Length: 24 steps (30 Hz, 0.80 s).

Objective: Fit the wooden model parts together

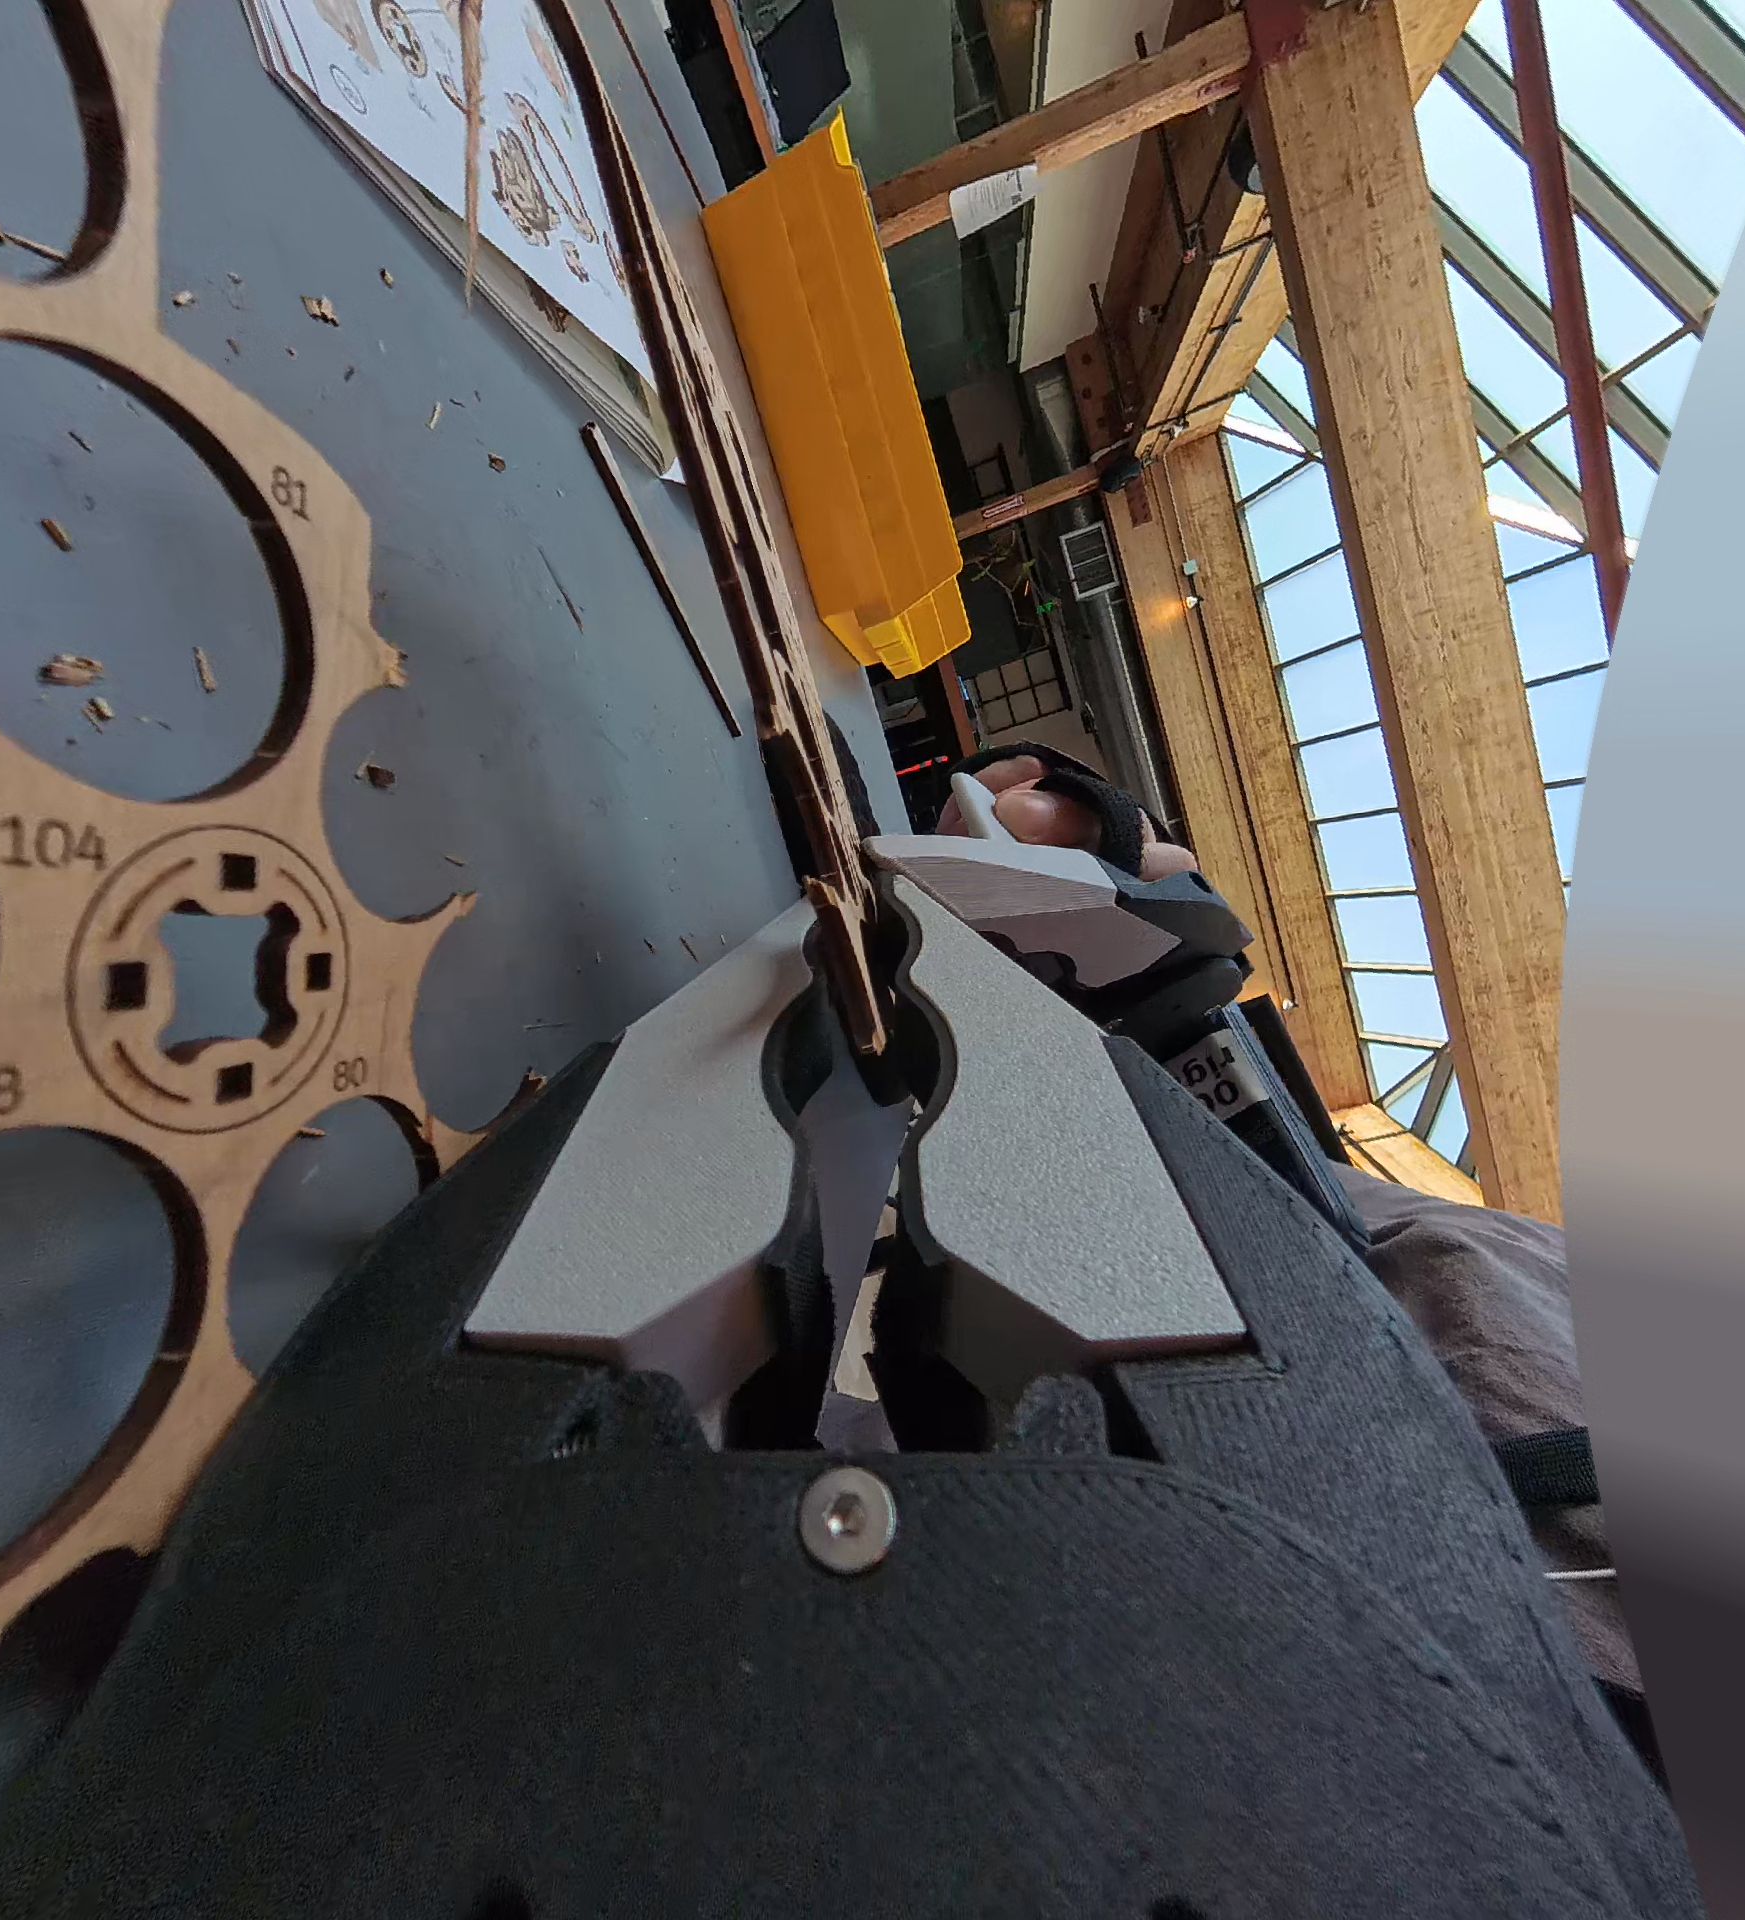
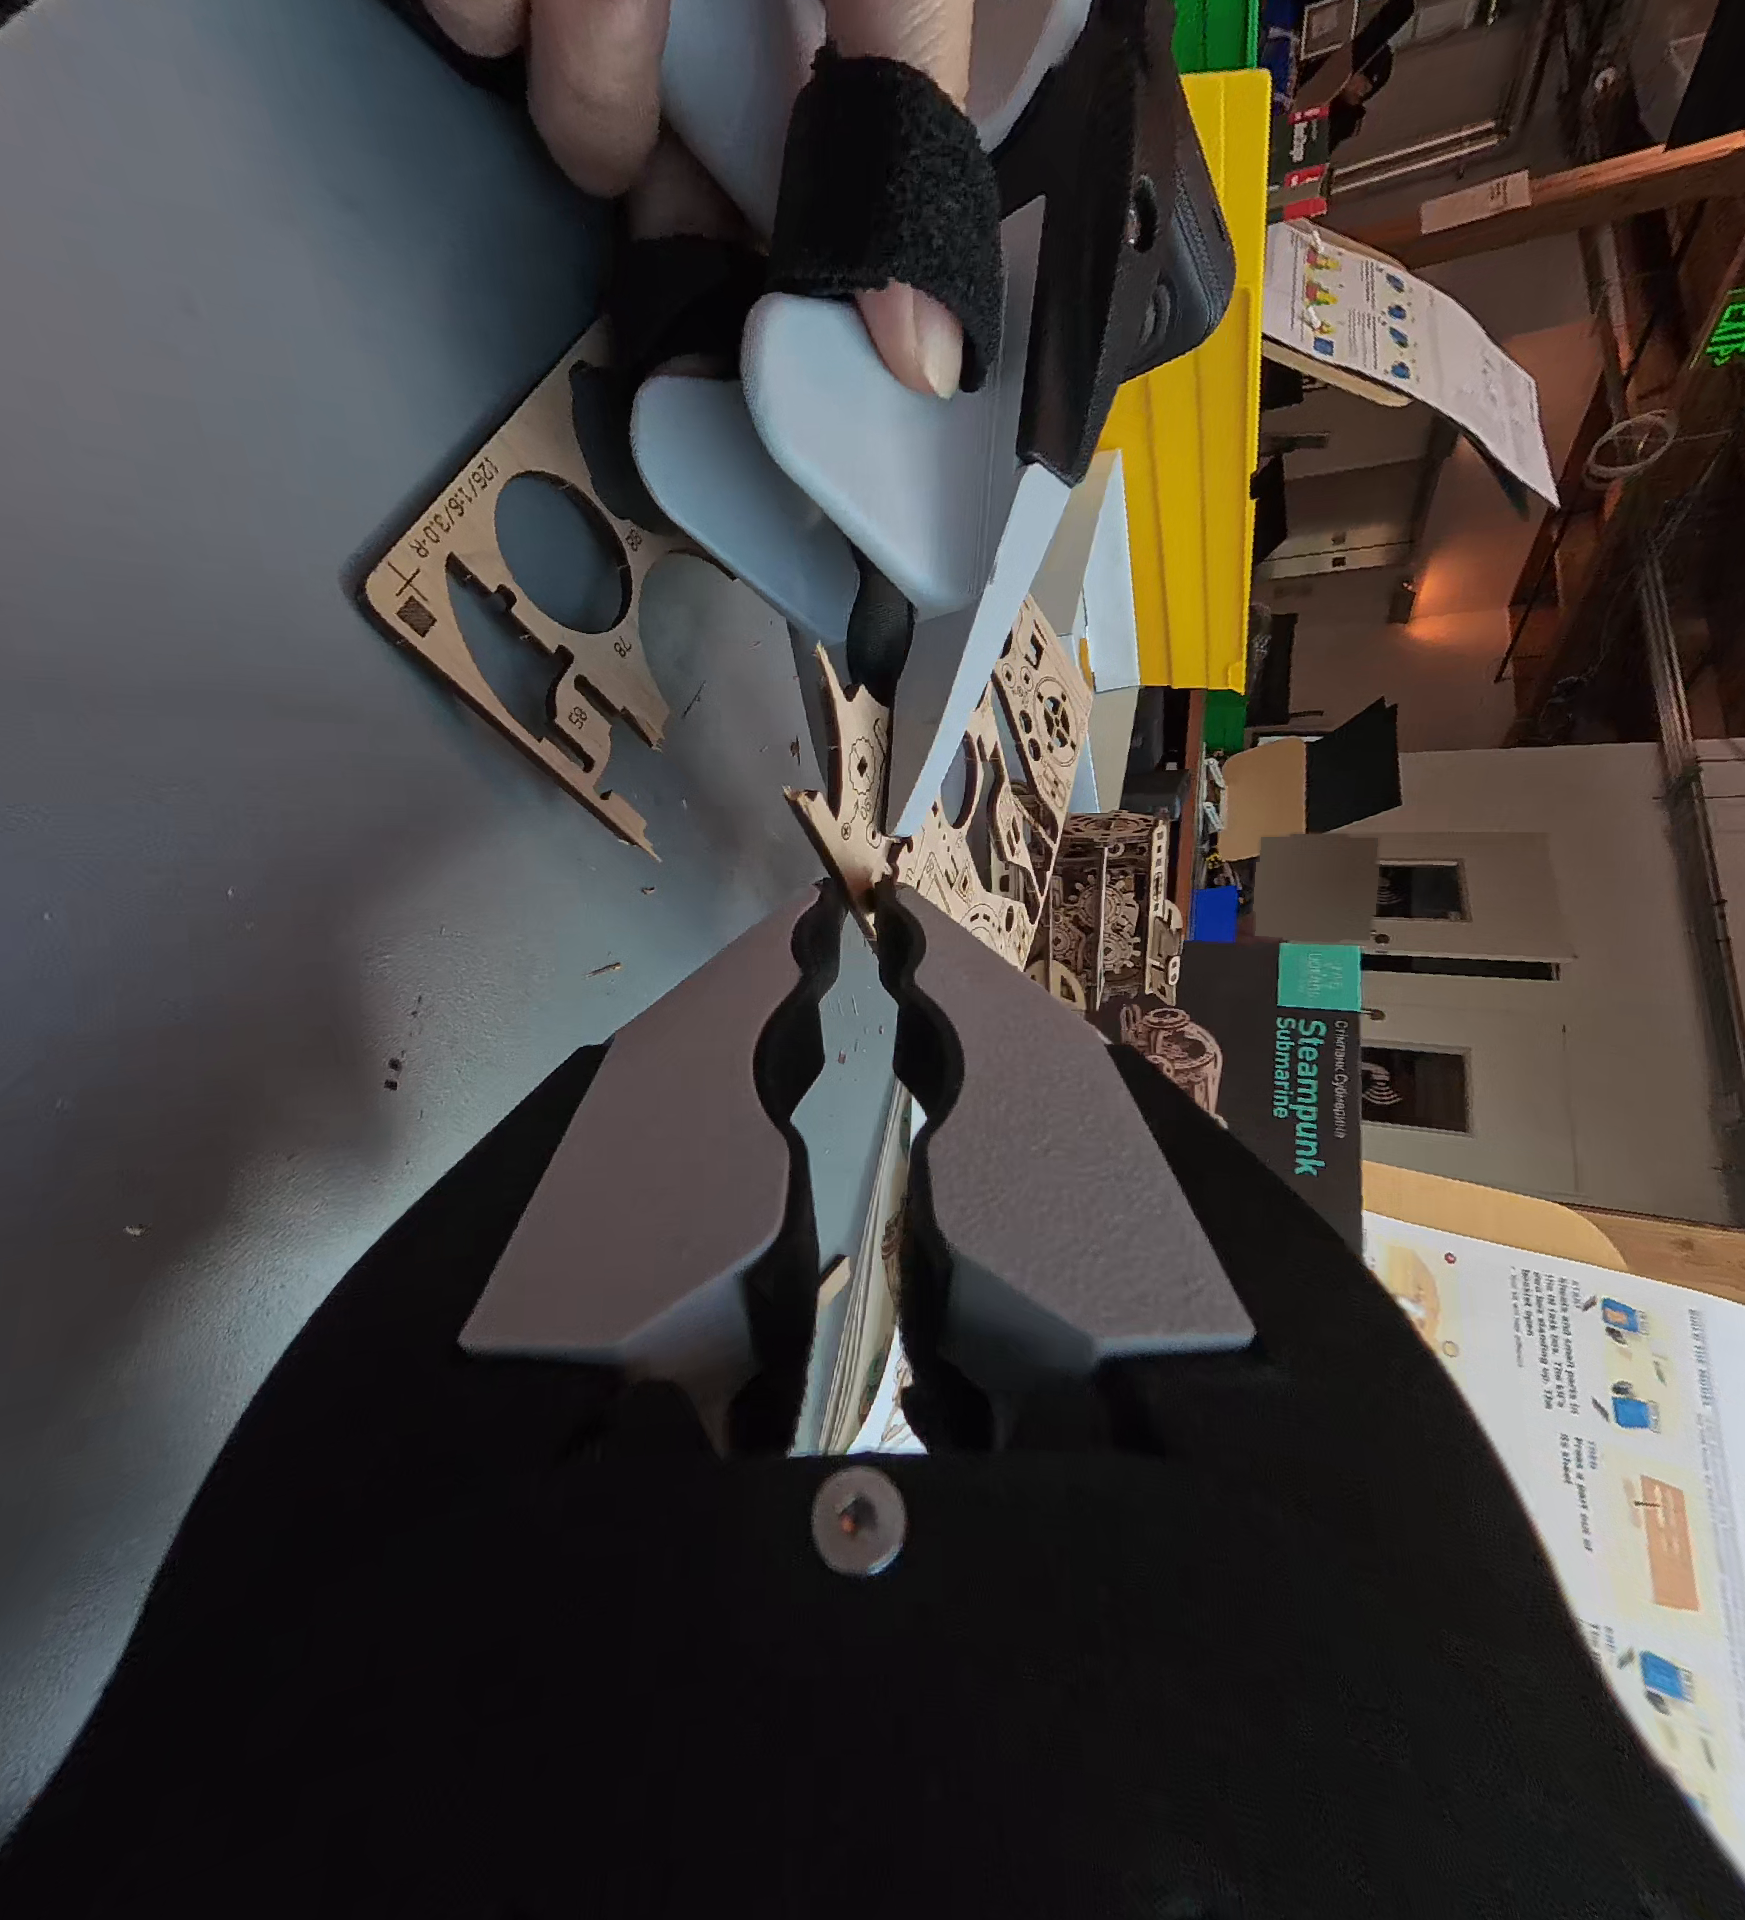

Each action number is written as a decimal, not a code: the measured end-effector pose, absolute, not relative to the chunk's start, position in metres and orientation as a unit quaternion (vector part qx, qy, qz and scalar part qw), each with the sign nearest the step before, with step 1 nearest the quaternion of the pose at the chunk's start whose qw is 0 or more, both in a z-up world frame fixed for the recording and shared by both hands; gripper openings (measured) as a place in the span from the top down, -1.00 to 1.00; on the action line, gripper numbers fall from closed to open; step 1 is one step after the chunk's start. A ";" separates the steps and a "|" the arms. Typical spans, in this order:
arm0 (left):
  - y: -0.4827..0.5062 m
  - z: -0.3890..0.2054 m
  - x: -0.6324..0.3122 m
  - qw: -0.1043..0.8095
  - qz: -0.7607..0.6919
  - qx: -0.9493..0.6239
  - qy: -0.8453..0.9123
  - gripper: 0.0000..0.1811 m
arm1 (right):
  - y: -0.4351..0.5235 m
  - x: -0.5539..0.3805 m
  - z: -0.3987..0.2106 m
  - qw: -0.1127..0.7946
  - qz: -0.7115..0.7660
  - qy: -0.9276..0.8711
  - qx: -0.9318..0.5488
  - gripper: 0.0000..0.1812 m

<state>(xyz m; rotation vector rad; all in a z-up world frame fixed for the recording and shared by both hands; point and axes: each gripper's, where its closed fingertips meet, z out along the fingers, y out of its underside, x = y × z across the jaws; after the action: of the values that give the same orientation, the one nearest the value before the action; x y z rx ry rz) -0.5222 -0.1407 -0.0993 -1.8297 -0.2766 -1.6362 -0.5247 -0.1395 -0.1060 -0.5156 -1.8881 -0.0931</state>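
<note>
The grey table (image 1: 556, 644) filled the left half of both wrist views, scattered with wood splinters, and behind it stood a hall with heavy timber beams (image 1: 1387, 582) under a glazed roof. A yellow bin (image 1: 837, 416) sat at the table's far edge, next to an instruction booklet (image 1: 452, 135) lying flat. Near the right gripper's side a dark kit box (image 2: 1273, 1081) stood by printed instruction pages (image 2: 1616, 1475), with a part-built wooden model (image 2: 1107, 904) beyond it.

A punched-out plywood sheet (image 1: 172, 935) lay flat on the table just beside the left gripper (image 1: 852, 971), its round openings empty.

The task's thing, a thin laser-cut wooden sheet (image 1: 743, 582), stood on edge, raised off the table and running away from the left wrist camera. The left gripper's grey fingers (image 1: 1013, 1101) were pressed together on the near corner of that sheet, pinching it between the tips.

In the right wrist view the same wooden sheet showed its cut face, full of small gears. The right gripper (image 2: 855, 902) met it from the opposite side, its fingers (image 2: 660, 1132) drawn close and nipping a small tab at the sheet's lower corner. The two grippers pointed toward each other with the sheet between them, their tips very near. A hand (image 2: 816, 208) in a black fingerless glove held the left gripper's handle above.
</note>
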 end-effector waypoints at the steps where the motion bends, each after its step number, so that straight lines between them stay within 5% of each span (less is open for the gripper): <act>1: -0.141 -0.099 -0.522 0.329 -0.625 -0.699 -0.107 0.98 | -0.140 -0.525 -0.106 0.553 -0.030 -0.801 -0.227 0.94; 24: -0.139 -0.106 -0.521 0.332 -0.603 -0.718 -0.104 0.98 | -0.142 -0.524 -0.114 0.455 0.066 -0.827 -0.323 0.91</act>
<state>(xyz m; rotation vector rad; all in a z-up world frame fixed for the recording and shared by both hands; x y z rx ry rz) -0.5214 -0.1392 -0.1063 -1.8763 -0.2718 -1.5742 -0.5245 -0.1425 -0.1137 -0.7970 -2.0405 0.1633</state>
